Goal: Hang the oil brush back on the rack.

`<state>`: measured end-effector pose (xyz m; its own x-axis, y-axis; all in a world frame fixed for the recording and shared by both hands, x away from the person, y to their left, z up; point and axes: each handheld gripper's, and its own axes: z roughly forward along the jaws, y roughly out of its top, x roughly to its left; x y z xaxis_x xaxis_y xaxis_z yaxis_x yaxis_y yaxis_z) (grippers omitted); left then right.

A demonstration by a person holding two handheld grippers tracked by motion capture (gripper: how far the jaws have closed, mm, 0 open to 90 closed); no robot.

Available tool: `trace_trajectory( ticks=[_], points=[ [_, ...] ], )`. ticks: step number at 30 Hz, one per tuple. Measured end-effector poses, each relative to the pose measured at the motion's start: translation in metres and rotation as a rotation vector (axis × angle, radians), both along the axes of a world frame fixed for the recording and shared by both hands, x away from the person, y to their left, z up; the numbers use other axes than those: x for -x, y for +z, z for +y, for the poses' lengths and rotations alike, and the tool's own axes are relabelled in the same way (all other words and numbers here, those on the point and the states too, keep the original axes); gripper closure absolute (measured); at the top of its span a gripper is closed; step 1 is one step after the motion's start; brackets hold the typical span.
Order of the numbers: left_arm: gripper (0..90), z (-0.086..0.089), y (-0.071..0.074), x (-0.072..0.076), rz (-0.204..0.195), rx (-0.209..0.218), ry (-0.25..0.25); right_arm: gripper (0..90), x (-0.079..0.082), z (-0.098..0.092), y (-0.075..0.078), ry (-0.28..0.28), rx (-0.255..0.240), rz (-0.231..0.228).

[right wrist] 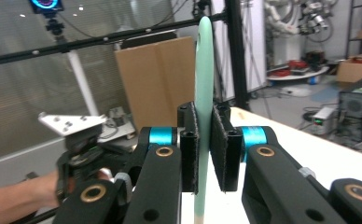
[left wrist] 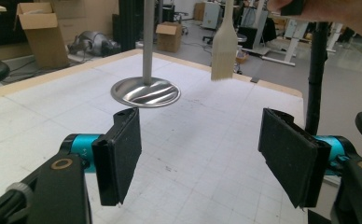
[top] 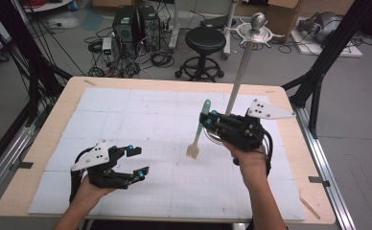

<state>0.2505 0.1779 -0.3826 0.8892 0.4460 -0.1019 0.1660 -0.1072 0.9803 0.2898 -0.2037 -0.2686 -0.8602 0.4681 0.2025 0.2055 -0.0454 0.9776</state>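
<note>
My right gripper (top: 207,120) is shut on the pale green handle of a brush (top: 199,134), held above the right half of the white gridded mat (top: 126,120). The brush hangs nearly upright with its cream bristle head (top: 192,151) down, just above the mat. In the right gripper view the handle (right wrist: 203,70) is clamped between both pads (right wrist: 191,149). A metal stand with a tall pole (top: 237,76) and ball top rises right behind that gripper; its round base (left wrist: 145,91) rests on the mat. My left gripper (top: 139,162) hovers low at the front left, jaws open and empty (left wrist: 205,158).
The wooden table (top: 59,110) ends close to the mat on all sides. Beyond its far edge stand a black stool (top: 205,40), computer towers (top: 136,24) and loose cables on the floor. Black frame posts (top: 328,52) flank the table.
</note>
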Motion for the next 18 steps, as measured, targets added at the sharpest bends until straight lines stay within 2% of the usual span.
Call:
trace_trajectory(
  ticks=[5,18],
  points=[
    [22.2,0.008,-0.003,0.000,0.019,-0.010,0.037,82.8,-0.011,-0.005,0.018,-0.043,0.021,-0.009],
    [22.7,0.025,-0.008,0.000,0.019,-0.007,0.055,82.8,-0.036,-0.022,0.050,-0.159,0.027,-0.007]
  ],
)
